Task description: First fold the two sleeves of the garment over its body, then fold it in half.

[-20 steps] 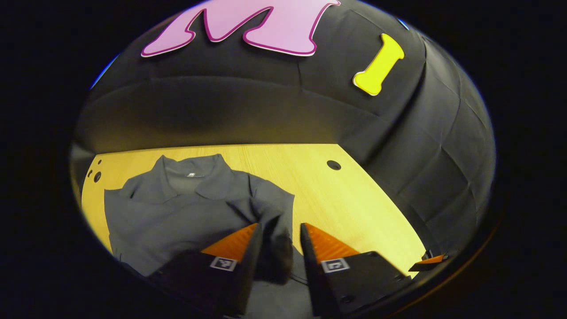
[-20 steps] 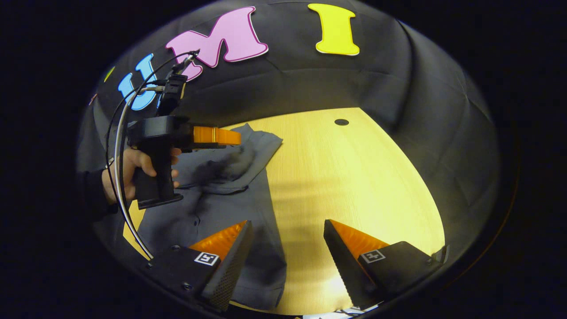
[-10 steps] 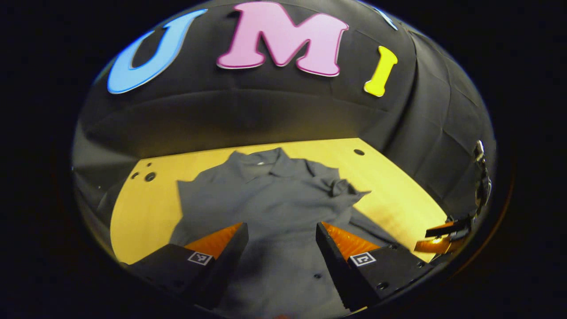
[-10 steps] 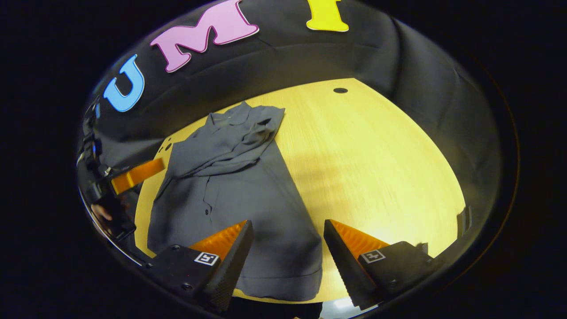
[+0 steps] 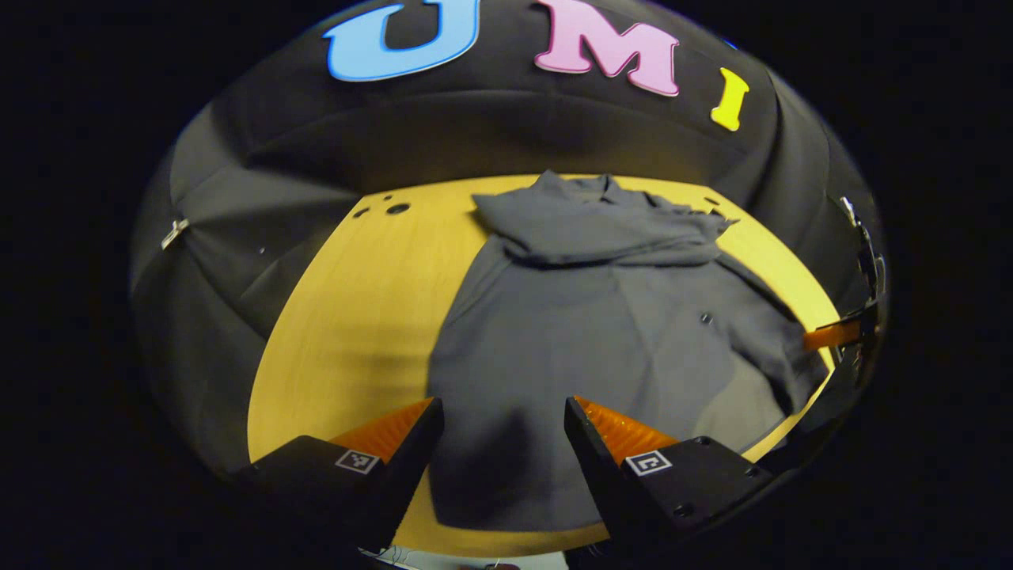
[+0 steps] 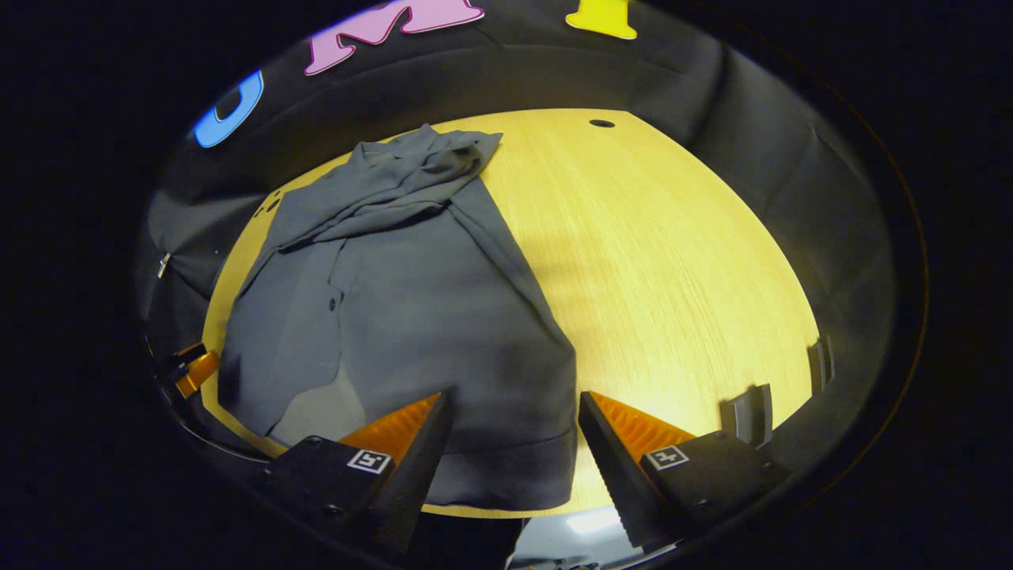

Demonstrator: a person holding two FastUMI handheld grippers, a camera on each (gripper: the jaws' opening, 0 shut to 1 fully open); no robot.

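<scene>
A grey collared shirt [image 5: 601,317] lies flat on the yellow wooden table [image 5: 348,317], collar at the far end, both sleeves folded across its chest [image 5: 601,229]. My left gripper [image 5: 502,431] hangs open above the shirt's near hem, at its left corner. In the right gripper view the same shirt [image 6: 411,293] stretches away from me, sleeves bunched near the collar [image 6: 411,178]. My right gripper [image 6: 514,431] is open above the hem's right corner. The other gripper peeks in at the edge of each view, the right gripper [image 5: 831,336] and the left gripper [image 6: 190,368].
Bare tabletop [image 6: 673,261] lies to the right of the shirt, with a round hole [image 6: 601,123] near the far edge. Small holes [image 5: 392,209] sit at the far left corner. Black cloth walls close the table in. The near table edge runs just under the hem.
My left gripper let go of the sleeve, opened, and pulled back to the near hem. The right gripper also drew back toward the hem. The sleeve now rests across the chest.
</scene>
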